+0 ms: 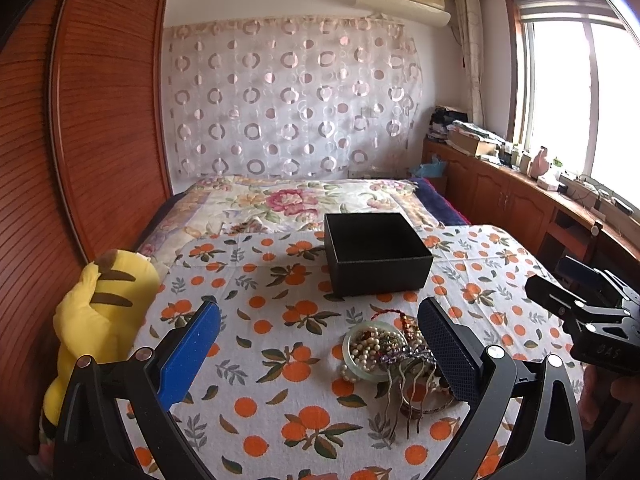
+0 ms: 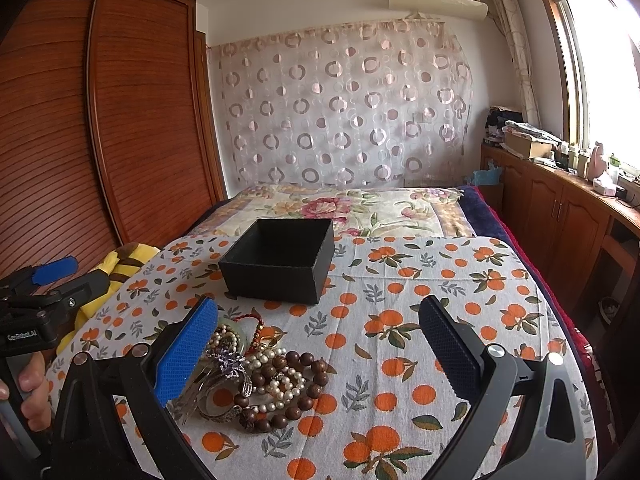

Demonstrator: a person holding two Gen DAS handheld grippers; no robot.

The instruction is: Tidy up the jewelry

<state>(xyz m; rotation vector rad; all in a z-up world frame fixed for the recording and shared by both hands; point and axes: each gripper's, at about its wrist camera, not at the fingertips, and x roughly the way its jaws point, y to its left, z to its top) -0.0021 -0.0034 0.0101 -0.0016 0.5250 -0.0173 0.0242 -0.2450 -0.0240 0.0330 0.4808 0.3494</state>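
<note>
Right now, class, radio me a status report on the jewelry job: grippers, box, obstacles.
Left hand-held gripper open, right hand-held gripper open, both empty. Jewelry pile loose on cloth, black box holds nothing visible. Path clear.

My left gripper (image 1: pixel 320 344) is spread wide, its blue-padded fingers (image 1: pixel 192 352) far apart and nothing between them. My right gripper (image 2: pixel 320 344) is parted just as wide and holds nothing either. Both point forward and tilt slightly downward. From the right wrist view I see my left hand (image 2: pixel 30 390) wrapped around the left handle, fingertips curled over the grip. From the left wrist view the right gripper sits off to my right, level with the left.
</note>
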